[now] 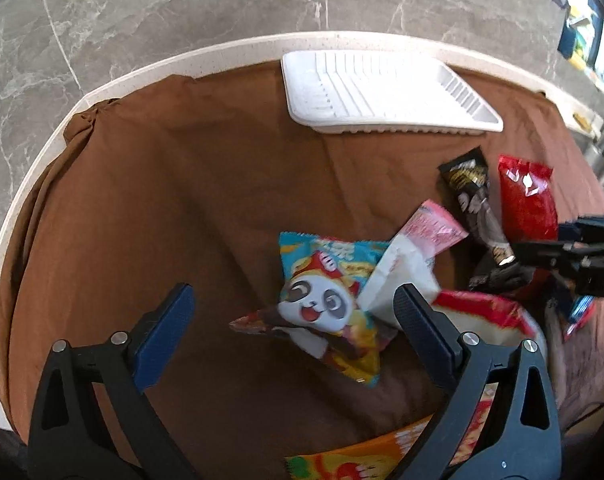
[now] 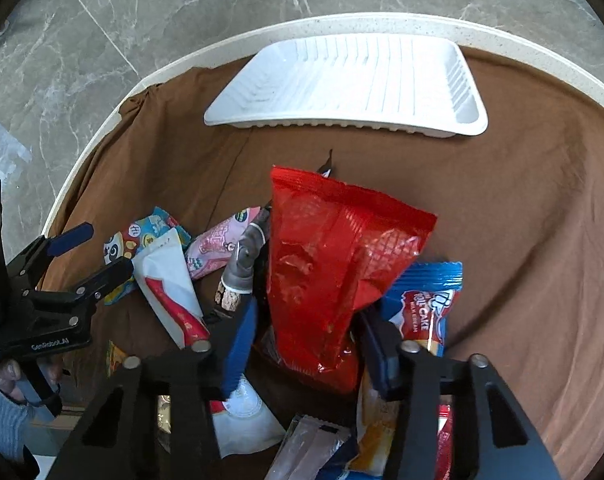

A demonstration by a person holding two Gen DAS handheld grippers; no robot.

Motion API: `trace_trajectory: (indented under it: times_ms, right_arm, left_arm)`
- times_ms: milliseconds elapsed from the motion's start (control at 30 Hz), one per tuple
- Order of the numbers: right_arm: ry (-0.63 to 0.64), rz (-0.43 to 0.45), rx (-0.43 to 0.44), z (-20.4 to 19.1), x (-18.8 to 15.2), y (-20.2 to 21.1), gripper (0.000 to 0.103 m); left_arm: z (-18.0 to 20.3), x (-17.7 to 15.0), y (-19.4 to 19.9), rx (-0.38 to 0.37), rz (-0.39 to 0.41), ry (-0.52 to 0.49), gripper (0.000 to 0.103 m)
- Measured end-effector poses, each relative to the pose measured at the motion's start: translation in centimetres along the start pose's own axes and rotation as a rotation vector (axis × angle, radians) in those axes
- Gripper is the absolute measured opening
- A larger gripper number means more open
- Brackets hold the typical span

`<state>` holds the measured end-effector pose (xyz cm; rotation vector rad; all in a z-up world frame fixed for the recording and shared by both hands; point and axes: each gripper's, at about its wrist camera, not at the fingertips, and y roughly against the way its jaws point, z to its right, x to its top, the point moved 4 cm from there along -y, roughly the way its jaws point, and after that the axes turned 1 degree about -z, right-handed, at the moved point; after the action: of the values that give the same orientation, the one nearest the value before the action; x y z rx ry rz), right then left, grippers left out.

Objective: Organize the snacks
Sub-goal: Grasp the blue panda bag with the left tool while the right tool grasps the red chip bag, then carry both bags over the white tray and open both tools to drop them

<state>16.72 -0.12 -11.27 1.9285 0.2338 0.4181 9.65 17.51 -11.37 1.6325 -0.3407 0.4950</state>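
Note:
My right gripper (image 2: 308,312) is shut on the lower part of a crinkled red snack bag (image 2: 334,256), one pad at each side. The left wrist view shows that red bag (image 1: 526,200) rising from the right gripper (image 1: 542,252) at the far right. My left gripper (image 1: 296,294) hangs open just above a panda-print packet (image 1: 322,308), which lies between its pads untouched. In the right wrist view the left gripper (image 2: 102,250) is at the left, over the same panda-print packet (image 2: 118,248). An empty white ribbed tray (image 1: 382,88) sits at the far side of the table.
Several more packets lie heaped on the brown cloth (image 1: 162,200): a white-and-pink packet (image 1: 410,256), a black bar (image 1: 470,196), a blue roll-cake pack (image 2: 426,300), a white-and-red pouch (image 2: 170,284). The round table's pale rim (image 2: 102,128) borders marble floor. A hand in a grey sleeve (image 2: 2,412) holds the left gripper.

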Motion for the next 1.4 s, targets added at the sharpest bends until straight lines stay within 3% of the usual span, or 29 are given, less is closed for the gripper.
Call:
trace_trajectory:
  times_ms: [133, 267, 400, 467, 533, 600, 700, 1267, 1400]
  right_arm:
    - [0.002, -0.011, -0.004, 0.0, -0.1, -0.3, 0.046]
    - [0.004, -0.015, -0.004, 0.0, 0.1, -0.6, 0.041]
    - [0.008, -0.018, -0.005, -0.1, 0.2, -0.7, 0.039]
    - [0.014, -0.018, -0.008, -0.1, 0.3, -0.8, 0.038]
    - [0.020, -0.017, -0.007, -0.1, 0.4, -0.8, 0.037]
    - [0.014, -0.017, 0.000, 0.1, 0.5, -0.8, 0.036]
    - [0.016, -0.015, 0.006, 0.2, 0.8, -0.9, 0.032]
    - [-0.048, 0.010, 0.133, 1.9, 4.0, 2.4, 0.028]
    - [-0.057, 0.019, 0.146, 2.6, 5.5, 2.8, 0.028]
  left_arm:
    - [-1.2, -0.3, -1.3, 0.000, -0.033, -0.005, 0.099]
    - [-1.6, -0.6, -3.0, 0.019, -0.075, -0.046, 0.091]
    - [-1.3, -0.5, -4.5, -0.008, -0.116, -0.078, 0.070]
    - [-1.4, -0.3, -5.0, -0.015, -0.122, -0.073, 0.068]
    - [-1.4, 0.1, -5.2, -0.022, -0.122, -0.076, 0.060]
    - [-1.4, 0.5, -5.5, -0.055, -0.131, -0.070, 0.046]
    - [-1.7, 0.9, -6.0, -0.077, -0.141, -0.046, 0.040]
    - [-3.0, 3.1, -4.6, -0.220, -0.156, 0.050, 0.034]
    - [-3.5, 5.2, -3.9, -0.246, -0.113, 0.071, 0.033]
